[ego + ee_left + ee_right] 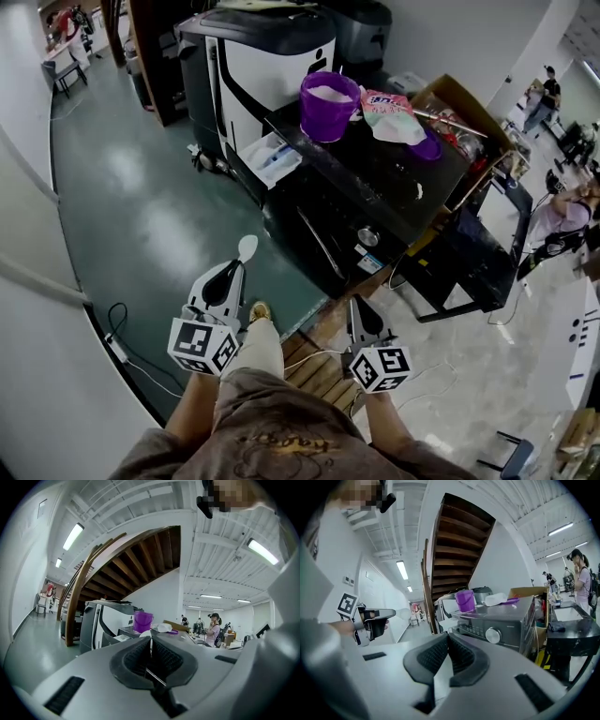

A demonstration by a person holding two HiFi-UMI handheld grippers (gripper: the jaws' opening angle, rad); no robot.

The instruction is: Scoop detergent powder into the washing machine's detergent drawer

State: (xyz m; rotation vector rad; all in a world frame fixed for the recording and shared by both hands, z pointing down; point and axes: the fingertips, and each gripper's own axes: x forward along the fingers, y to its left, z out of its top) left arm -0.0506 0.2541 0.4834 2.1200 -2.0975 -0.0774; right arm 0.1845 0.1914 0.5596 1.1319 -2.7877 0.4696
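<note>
In the head view my left gripper (232, 268) is shut on the thin handle of a white spoon (247, 247), whose bowl sticks out ahead over the green floor. My right gripper (362, 307) is shut on nothing, near the front corner of the black washing machine (349, 208). The white detergent drawer (269, 158) is pulled open on its left side. A purple bucket (328, 105) with white powder stands on top, well beyond both grippers. In the left gripper view the spoon (150, 645) shows edge-on between the pads. The right gripper view shows the left gripper (378, 616) at left.
A detergent bag (390, 114) and a purple lid (427, 146) lie on the machine beside the bucket. A cardboard box (461, 111) stands behind it. A black-and-white machine (251, 58) stands at the back left. A wooden stair (454, 541) rises behind. A person (581, 581) stands at far right.
</note>
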